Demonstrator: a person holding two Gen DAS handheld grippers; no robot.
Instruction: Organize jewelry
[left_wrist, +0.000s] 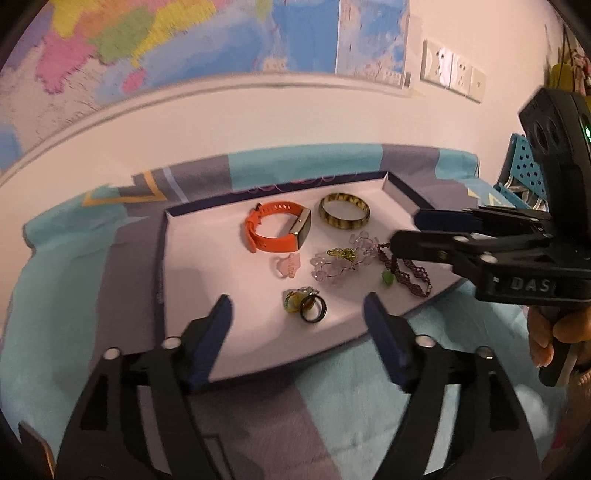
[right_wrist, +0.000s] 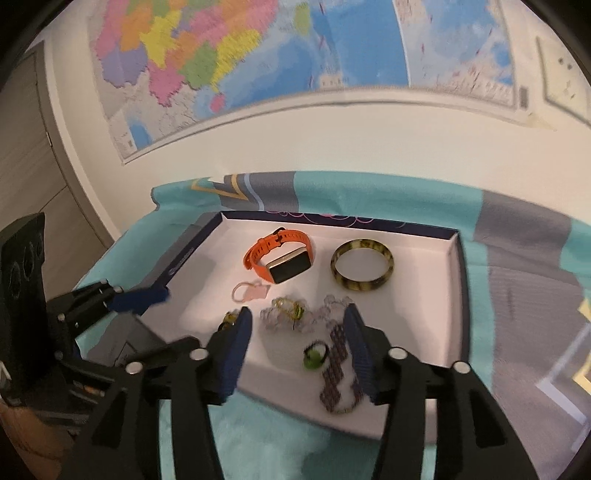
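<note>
A shallow white tray with a navy rim (left_wrist: 173, 266) (right_wrist: 456, 295) lies on a teal and grey cloth and holds jewelry. An orange smartwatch (left_wrist: 275, 230) (right_wrist: 284, 258) and a yellow-black bangle (left_wrist: 344, 214) (right_wrist: 362, 271) lie at the back. A pink ring (left_wrist: 288, 266) (right_wrist: 249, 291), a clear bead bracelet (left_wrist: 340, 264) (right_wrist: 295, 314), a green ring (left_wrist: 388, 277) (right_wrist: 314, 356), a purple woven band (left_wrist: 406, 273) (right_wrist: 334, 376) and a black ring with a yellow ring (left_wrist: 308, 304) lie nearer. My left gripper (left_wrist: 297, 306) is open above the tray's near edge. My right gripper (right_wrist: 298, 317) (left_wrist: 406, 230) is open over the band and green ring.
A coloured wall map (right_wrist: 258, 55) hangs behind the table. Wall sockets (left_wrist: 452, 70) are at the right. A blue perforated basket (left_wrist: 524, 173) stands beside the table's right end. A grey door (right_wrist: 33, 166) is at the left.
</note>
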